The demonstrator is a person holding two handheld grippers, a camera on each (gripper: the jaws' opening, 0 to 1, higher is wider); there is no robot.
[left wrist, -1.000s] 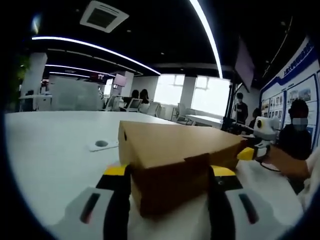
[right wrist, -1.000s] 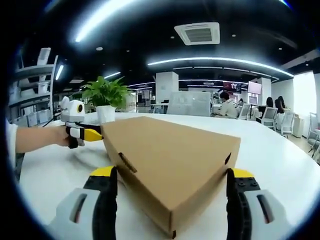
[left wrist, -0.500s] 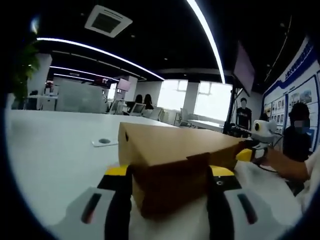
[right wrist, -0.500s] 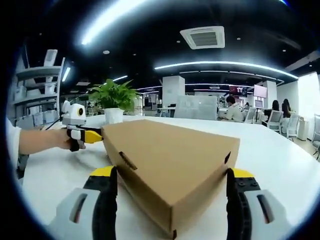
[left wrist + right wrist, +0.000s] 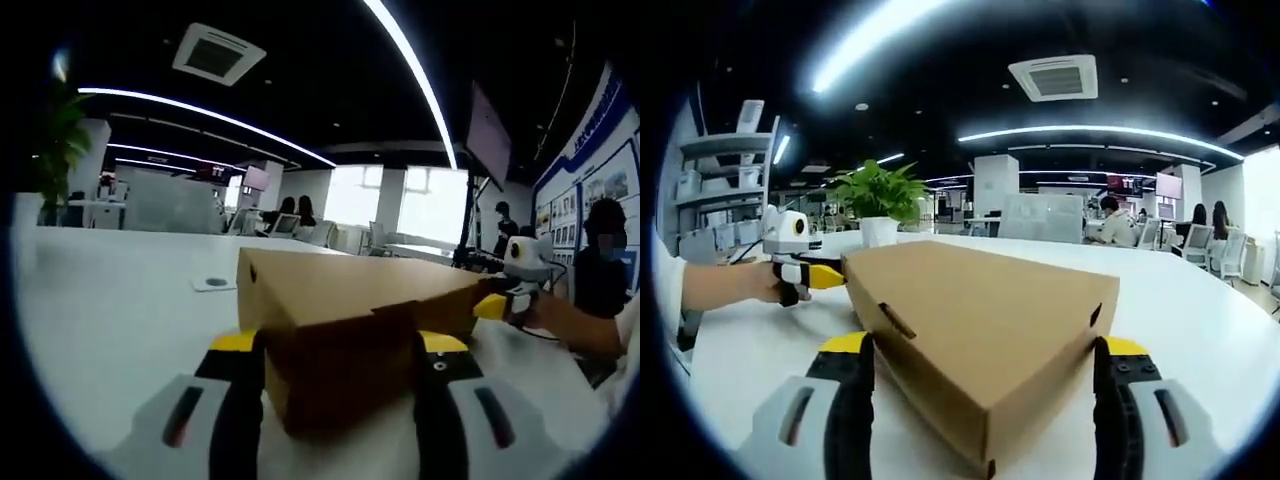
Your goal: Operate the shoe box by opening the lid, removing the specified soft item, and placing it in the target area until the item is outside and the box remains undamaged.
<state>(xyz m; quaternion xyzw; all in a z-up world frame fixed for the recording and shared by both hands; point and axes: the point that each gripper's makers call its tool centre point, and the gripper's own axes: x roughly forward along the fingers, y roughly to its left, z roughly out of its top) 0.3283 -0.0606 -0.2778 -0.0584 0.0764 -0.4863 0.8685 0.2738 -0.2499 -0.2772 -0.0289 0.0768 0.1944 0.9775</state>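
shoe box (image 5: 980, 330) lid shut, contents hidden | L fingers (image 5: 235, 395) grip box end | R fingers (image 5: 852, 390) grip other end

Left gripper (image 5: 340, 350): jaws rise from the bottom of the left gripper view, black with yellow tips, one on each side of the box (image 5: 350, 320) end, pressed against its side faces.
Left gripper, seen from the right gripper view (image 5: 825, 275): held level at the far end of the box, yellow tip at the box corner.
Left hand (image 5: 765, 283): wrapped around the handle, forearm bare, white sleeve at the edge.
Right gripper (image 5: 980, 400): jaws spread wide, flanking the near box corner, each close against a side.
Right gripper, seen from the left gripper view (image 5: 497, 303): yellow tip at the far box end.
Right hand (image 5: 545, 312): gripping the handle, forearm reaching back.
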